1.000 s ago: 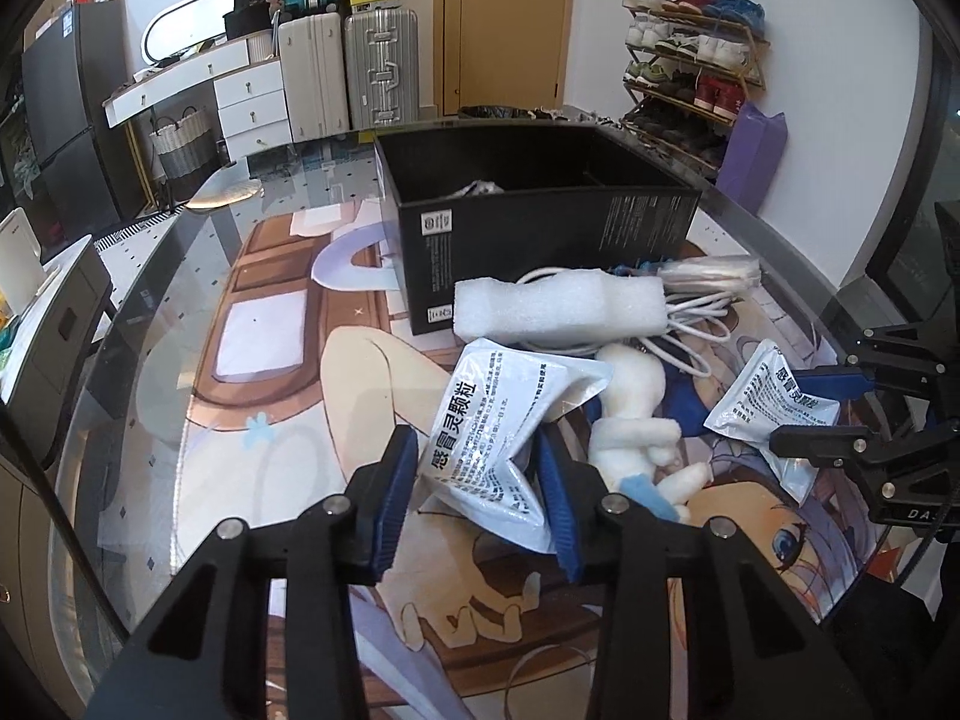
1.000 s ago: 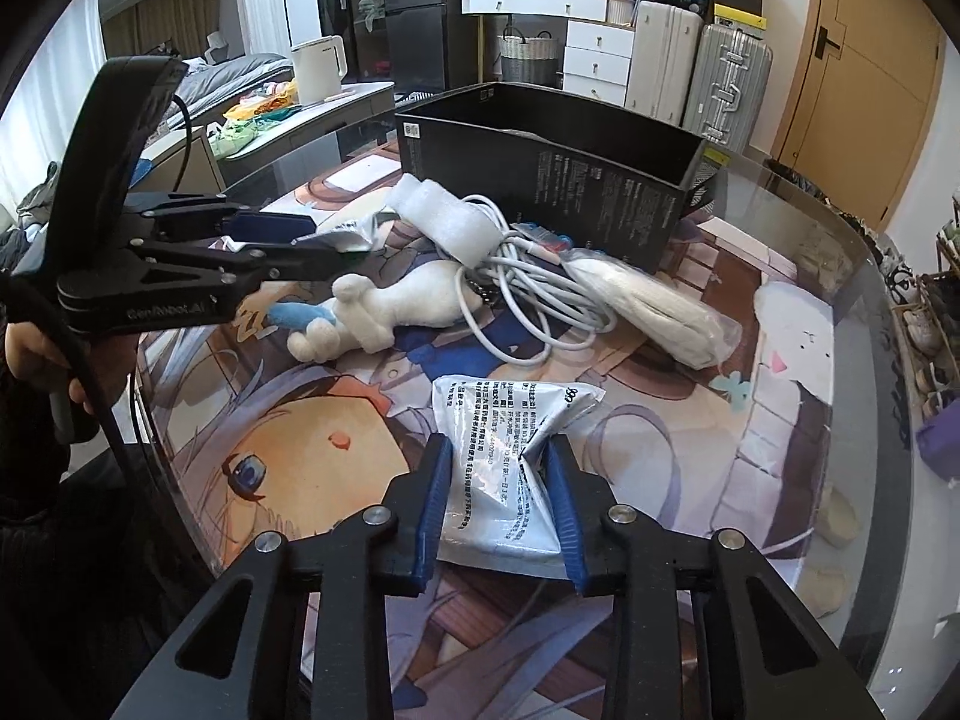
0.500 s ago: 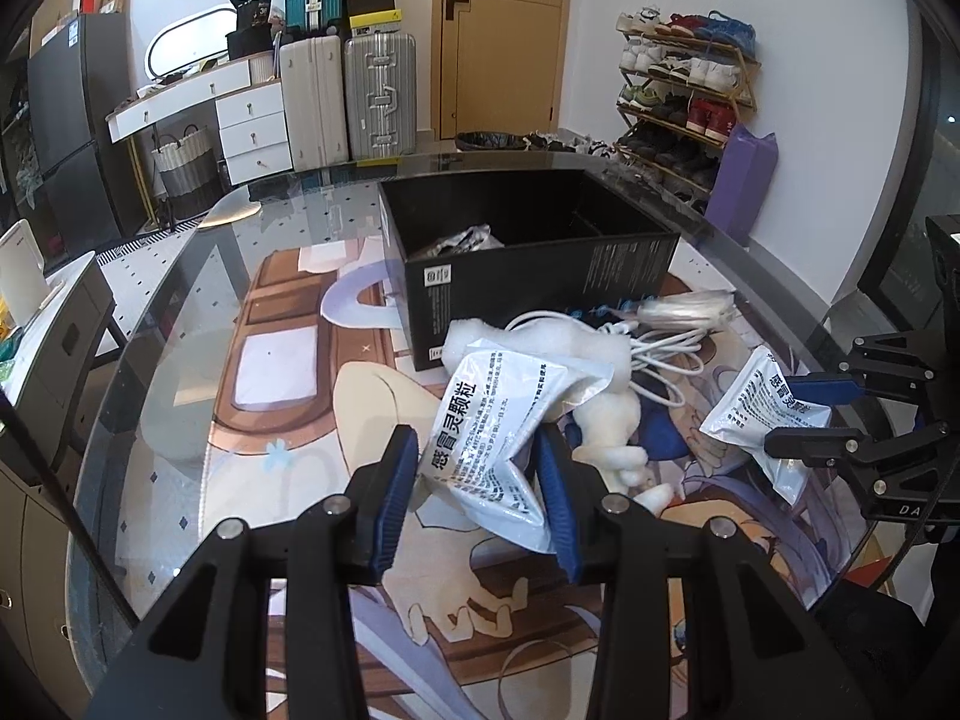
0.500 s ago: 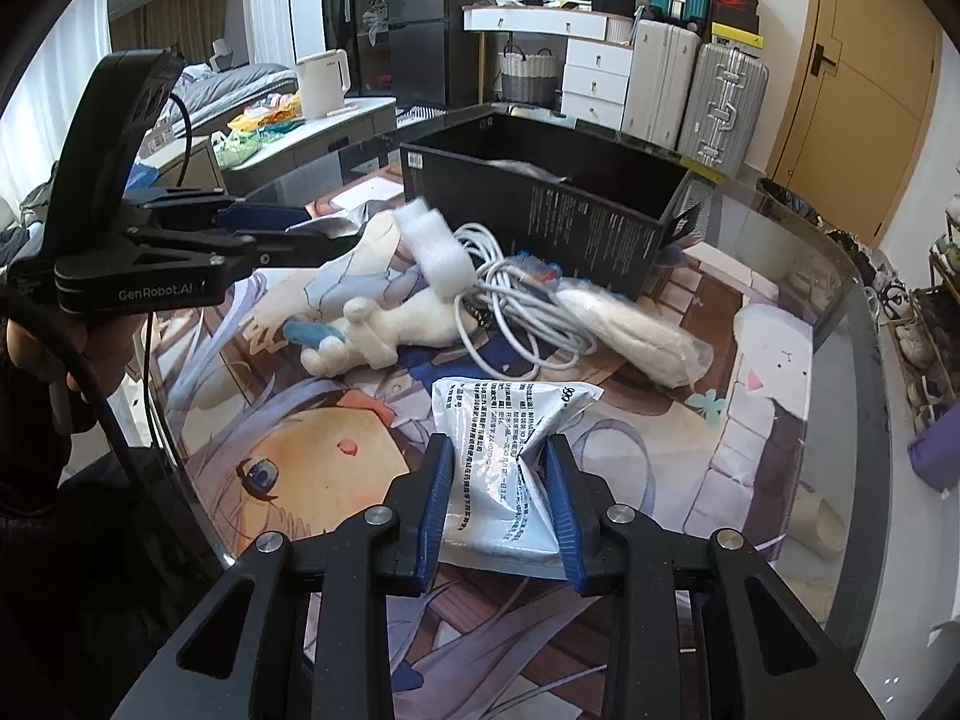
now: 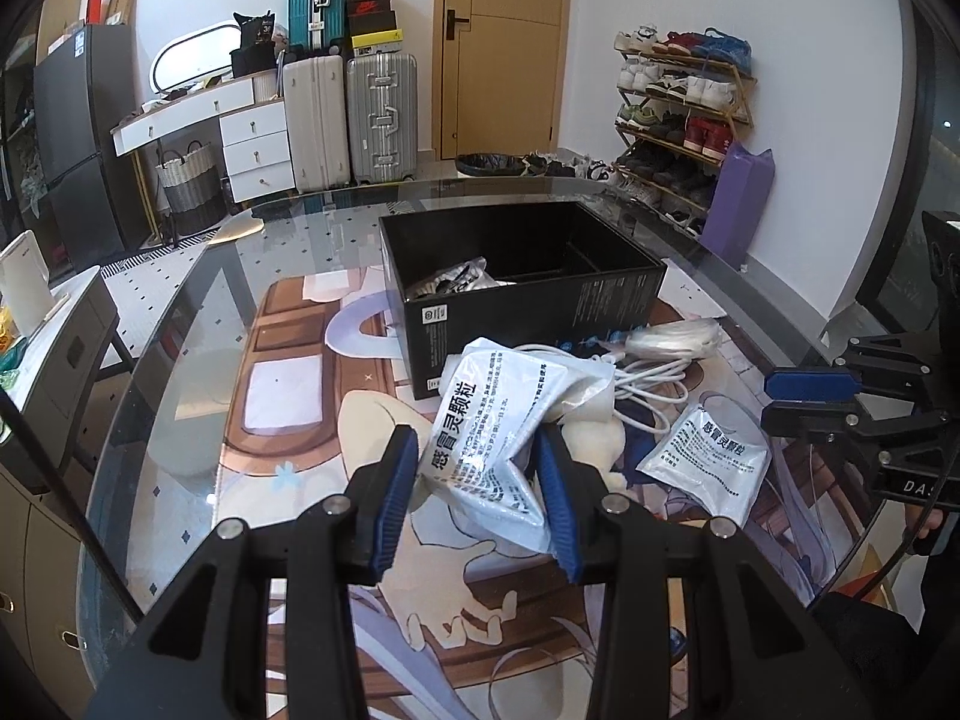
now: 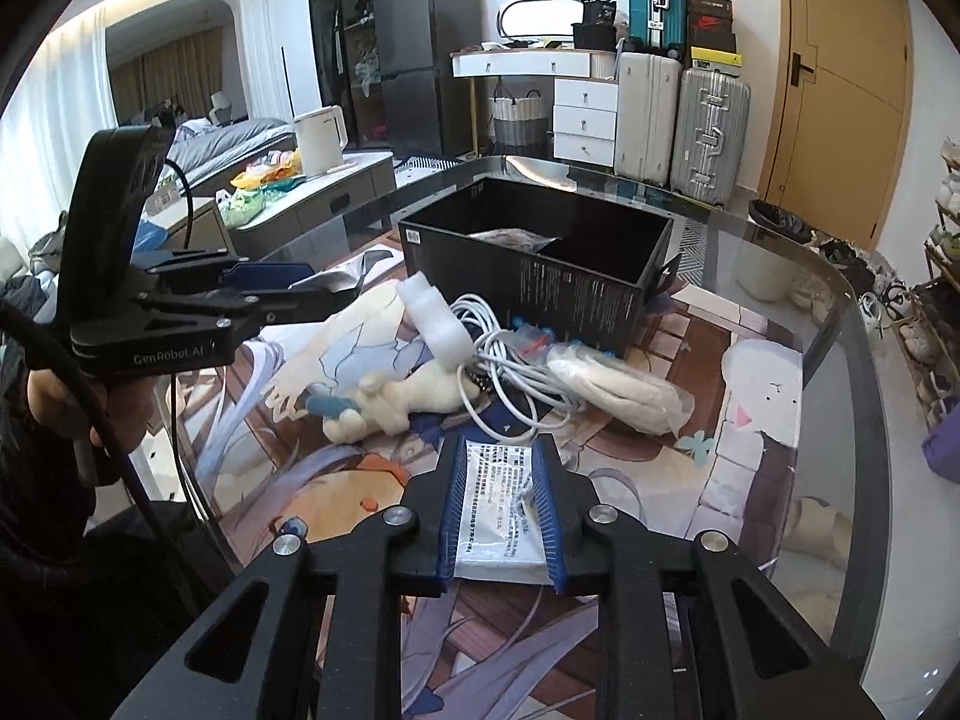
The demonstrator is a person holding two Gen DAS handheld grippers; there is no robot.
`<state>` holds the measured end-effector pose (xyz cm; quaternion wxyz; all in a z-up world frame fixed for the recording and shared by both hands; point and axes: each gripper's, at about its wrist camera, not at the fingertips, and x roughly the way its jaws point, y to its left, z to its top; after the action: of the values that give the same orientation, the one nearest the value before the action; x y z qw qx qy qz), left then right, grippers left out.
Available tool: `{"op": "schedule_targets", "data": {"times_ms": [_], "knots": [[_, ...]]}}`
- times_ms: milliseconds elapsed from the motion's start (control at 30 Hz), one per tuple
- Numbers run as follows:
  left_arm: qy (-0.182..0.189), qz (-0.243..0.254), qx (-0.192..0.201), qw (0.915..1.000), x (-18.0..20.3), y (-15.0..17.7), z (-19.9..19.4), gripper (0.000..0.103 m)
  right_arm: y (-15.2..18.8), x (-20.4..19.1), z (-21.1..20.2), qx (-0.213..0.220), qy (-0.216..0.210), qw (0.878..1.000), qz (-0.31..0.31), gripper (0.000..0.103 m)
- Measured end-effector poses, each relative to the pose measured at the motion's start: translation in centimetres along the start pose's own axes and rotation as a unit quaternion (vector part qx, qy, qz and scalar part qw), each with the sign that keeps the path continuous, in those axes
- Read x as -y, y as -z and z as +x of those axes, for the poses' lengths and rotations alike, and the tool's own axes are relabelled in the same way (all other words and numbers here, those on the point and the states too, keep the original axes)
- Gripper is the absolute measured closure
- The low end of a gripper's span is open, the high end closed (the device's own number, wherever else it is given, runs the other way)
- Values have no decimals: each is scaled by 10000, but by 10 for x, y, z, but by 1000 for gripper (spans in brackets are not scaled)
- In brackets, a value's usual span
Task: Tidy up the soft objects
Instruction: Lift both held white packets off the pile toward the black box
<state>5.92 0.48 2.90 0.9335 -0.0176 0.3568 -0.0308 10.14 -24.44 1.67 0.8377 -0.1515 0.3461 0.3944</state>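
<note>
Packets gripped in both grippers, box ahead.

Left gripper (image 5: pixel 477 483) clamps a crumpled packet (image 5: pixel 492 420); right gripper (image 6: pixel 499 510) clamps a flat packet (image 6: pixel 495 498) lying lengthwise along its fingers. Black box (image 5: pixel 522 282) lies straight ahead, nearer the left. Box contents mostly hidden by its walls.

White walls enclose the room, with a wooden door (image 5: pixel 501 48) at the back. Suitcases (image 5: pixel 348 114) stand beside a white drawer unit (image 5: pixel 255 147); a shoe rack (image 5: pixel 684 114) lines the right wall. A dark fridge (image 6: pixel 426 90) stands farther off.
</note>
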Motion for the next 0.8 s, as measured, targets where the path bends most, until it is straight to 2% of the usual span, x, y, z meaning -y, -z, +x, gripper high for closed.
{"op": "schedule_targets", "data": {"times_ms": [200, 267, 433, 567, 800], "knots": [[-14, 9, -29, 10000, 0, 1, 2, 64, 5, -3, 17, -322, 105, 9994, -83, 78], [-14, -1, -38, 10000, -1, 1, 3, 64, 8, -5, 25, -435, 174, 9988, -121, 62], [-12, 0, -44, 10000, -1, 2, 3, 64, 14, -3, 43, -677, 186, 9975, -22, 56], [-5, -8, -39, 10000, -1, 1, 3, 64, 16, -7, 51, -750, 91, 9971, -25, 44], [-8, -11, -41, 10000, -1, 2, 4, 64, 18, -16, 61, -852, 245, 9959, -160, 43]]}}
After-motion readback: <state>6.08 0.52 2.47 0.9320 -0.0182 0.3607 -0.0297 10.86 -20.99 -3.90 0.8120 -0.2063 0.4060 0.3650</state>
